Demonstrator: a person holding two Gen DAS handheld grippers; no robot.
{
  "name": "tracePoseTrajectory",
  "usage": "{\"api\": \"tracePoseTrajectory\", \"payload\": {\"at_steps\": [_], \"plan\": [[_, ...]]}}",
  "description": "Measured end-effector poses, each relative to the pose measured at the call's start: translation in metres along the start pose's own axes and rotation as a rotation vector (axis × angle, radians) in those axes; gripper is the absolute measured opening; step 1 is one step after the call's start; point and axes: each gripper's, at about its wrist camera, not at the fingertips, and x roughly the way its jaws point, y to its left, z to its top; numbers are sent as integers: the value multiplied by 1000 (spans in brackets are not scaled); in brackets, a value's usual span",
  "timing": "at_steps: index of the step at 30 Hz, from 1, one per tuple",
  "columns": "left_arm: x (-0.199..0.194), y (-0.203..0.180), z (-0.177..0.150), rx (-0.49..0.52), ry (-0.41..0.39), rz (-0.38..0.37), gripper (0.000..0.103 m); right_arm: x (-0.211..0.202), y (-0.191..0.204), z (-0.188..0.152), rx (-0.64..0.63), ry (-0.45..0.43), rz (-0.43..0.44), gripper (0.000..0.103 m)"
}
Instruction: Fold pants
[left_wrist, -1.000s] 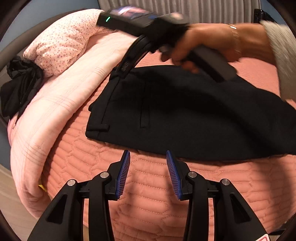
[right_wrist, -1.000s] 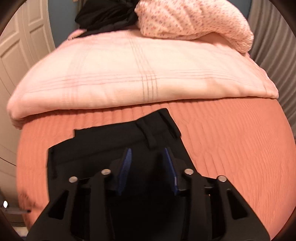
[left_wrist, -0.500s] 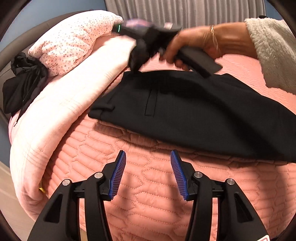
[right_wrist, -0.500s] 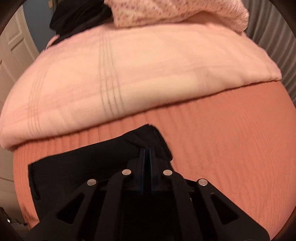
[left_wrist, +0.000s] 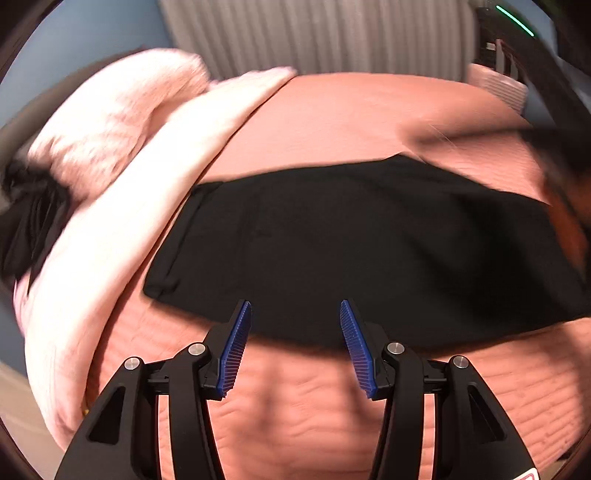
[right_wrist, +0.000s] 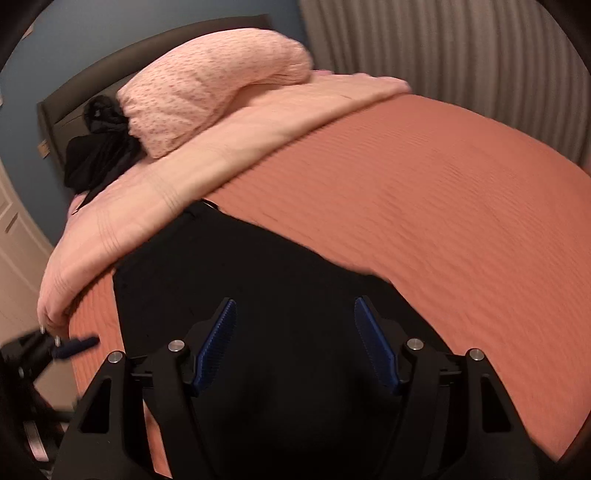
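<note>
The black pants (left_wrist: 351, 243) lie flat on the salmon quilted bedspread (left_wrist: 369, 118), the waistband at the left by the folded pink blanket. My left gripper (left_wrist: 295, 347) is open and empty, its tips at the pants' near edge. My right gripper (right_wrist: 295, 343) is open and empty, hovering over the pants (right_wrist: 258, 295). The right gripper shows as a dark blur at the far right of the left wrist view. My left gripper also shows at the lower left of the right wrist view (right_wrist: 74, 345).
A folded pale pink blanket (right_wrist: 229, 147) lies across the head of the bed, with a pink floral pillow (right_wrist: 207, 85) and a bundle of black clothes (right_wrist: 99, 155) on it. Grey curtains (right_wrist: 461, 48) hang behind. A dark headboard (right_wrist: 122, 59) stands against the blue wall.
My right gripper has let go of the waistband, opened and pulled back toward the right. The pants now lie flat. My left gripper has moved forward to the pants' near edge.
</note>
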Motion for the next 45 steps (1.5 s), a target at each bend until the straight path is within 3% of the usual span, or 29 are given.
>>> {"api": "tracePoseTrajectory", "payload": {"at_steps": [3,5,9,11,14,18,24,25,26,28,33,35,40,42,43,45], "plan": [[-15,-47,16,74,-39,-49,49,-60,-57,-88,65,55,-239,43],[-20,-79,24,112,-42,-90,50,-90,-85,-122,135,72,-309,37],[-17,-143,36,162,-2,-130,50,-173,-181,-172,364,55,-422,37],[-19,-165,40,152,21,-165,50,-206,-225,-188,413,55,-506,37],[-24,-197,42,154,49,-191,50,-246,-302,-224,534,103,-520,38],[-29,-236,40,203,51,-186,50,-251,-375,-252,610,182,-402,38],[-45,-276,32,230,85,-223,50,-222,-406,-258,566,247,-300,35],[-47,-281,30,246,84,-220,52,-222,-403,-256,536,240,-312,29],[-50,-284,29,259,84,-216,54,-222,-401,-249,515,231,-299,8],[-54,-289,27,281,87,-203,55,-243,-394,-230,494,148,-284,5],[-58,-278,30,283,79,-181,56,-347,-335,-153,249,-216,-253,5],[-57,-272,30,281,82,-163,57,-351,-321,-162,167,-181,-258,5],[-45,-257,21,282,115,-129,60,-288,-368,-269,335,91,-240,7],[-32,-250,16,282,145,-106,60,-264,-377,-305,387,192,-242,12],[-26,-246,14,279,161,-96,60,-261,-377,-314,386,204,-267,13],[-19,-237,12,264,177,-71,60,-272,-377,-318,410,140,-340,47]]}}
